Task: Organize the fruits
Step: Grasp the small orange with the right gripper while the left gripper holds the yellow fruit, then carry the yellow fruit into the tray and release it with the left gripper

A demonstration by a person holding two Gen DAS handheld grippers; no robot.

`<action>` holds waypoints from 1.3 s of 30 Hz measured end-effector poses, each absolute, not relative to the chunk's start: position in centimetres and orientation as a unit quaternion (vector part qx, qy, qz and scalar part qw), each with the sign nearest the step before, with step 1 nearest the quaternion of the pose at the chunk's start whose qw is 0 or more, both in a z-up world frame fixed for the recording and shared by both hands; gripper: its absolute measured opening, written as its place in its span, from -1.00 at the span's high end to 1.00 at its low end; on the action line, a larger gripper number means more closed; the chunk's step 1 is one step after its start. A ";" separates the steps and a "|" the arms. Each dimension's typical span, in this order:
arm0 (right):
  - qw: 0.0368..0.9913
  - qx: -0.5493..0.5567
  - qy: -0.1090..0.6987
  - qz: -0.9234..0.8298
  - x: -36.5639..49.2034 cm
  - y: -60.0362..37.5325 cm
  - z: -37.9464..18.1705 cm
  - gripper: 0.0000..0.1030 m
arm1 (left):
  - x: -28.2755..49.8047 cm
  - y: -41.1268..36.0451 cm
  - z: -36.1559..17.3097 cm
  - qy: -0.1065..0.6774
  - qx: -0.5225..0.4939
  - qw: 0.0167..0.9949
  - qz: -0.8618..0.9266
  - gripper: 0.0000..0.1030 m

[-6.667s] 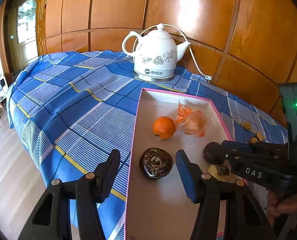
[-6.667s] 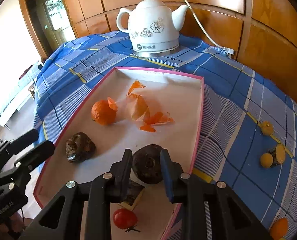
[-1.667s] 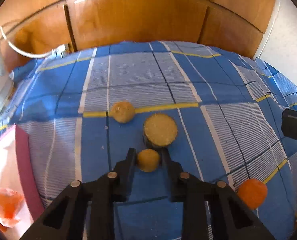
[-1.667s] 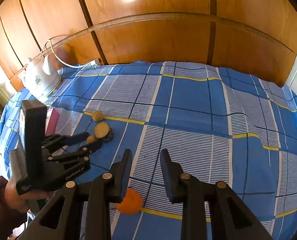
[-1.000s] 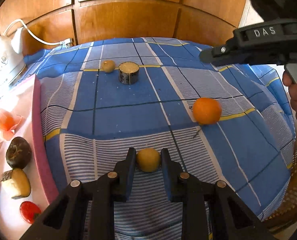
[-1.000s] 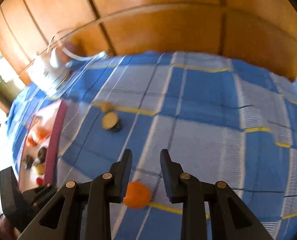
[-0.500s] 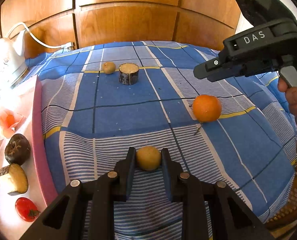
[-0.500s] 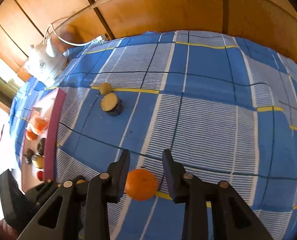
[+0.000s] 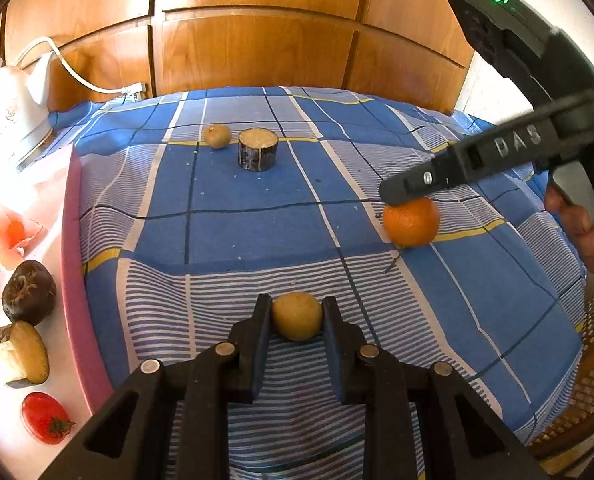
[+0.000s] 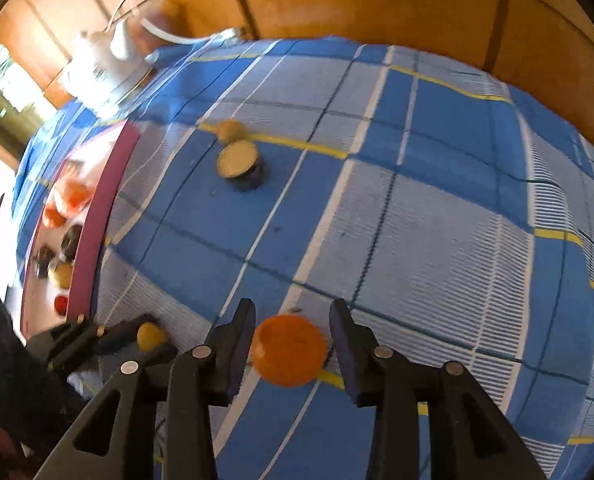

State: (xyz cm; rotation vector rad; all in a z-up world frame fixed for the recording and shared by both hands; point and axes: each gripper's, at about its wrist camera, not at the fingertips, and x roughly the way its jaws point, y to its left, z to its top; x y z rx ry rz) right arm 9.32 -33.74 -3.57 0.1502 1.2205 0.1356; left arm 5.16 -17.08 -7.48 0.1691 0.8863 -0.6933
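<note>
My left gripper [image 9: 297, 316] is shut on a small tan round fruit [image 9: 297, 317], held above the blue checked cloth [image 9: 257, 224]; the same gripper and tan fruit [image 10: 149, 336] show at lower left in the right wrist view. An orange [image 10: 288, 350] lies on the cloth between the fingers of my right gripper [image 10: 293, 330], whose jaws are opening, with a gap on each side of the fruit. In the left wrist view that gripper's fingertip [image 9: 393, 196] hangs just over the orange [image 9: 411, 222]. A pink-rimmed tray [image 9: 73, 264] at the left holds several fruits.
A cut dark-skinned fruit chunk [image 9: 257, 149] and another small tan fruit [image 9: 217, 136] lie further back on the cloth. A white kettle [image 9: 11, 108] with its cord stands at back left. Wood panelling rises behind. A wicker chair [image 9: 593, 368] stands at the right edge.
My right gripper has come down over the orange and its jaws have spread wider around it. My left gripper has kept still with the tan fruit.
</note>
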 end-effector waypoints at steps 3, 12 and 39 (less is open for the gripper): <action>0.809 0.034 0.583 0.061 9.2 -32.6 -4.2 -0.16 | 5.1 -17.0 -7.5 0.419 0.081 0.843 -0.328 0.51; 0.806 -0.044 0.588 0.051 9.0 -30.6 -5.6 0.23 | 5.3 -17.2 -6.8 0.432 0.081 0.839 -0.321 0.52; 0.811 -0.031 0.583 0.046 9.5 -30.8 -6.4 0.23 | 5.8 -6.7 0.7 0.375 0.026 0.908 -0.185 0.52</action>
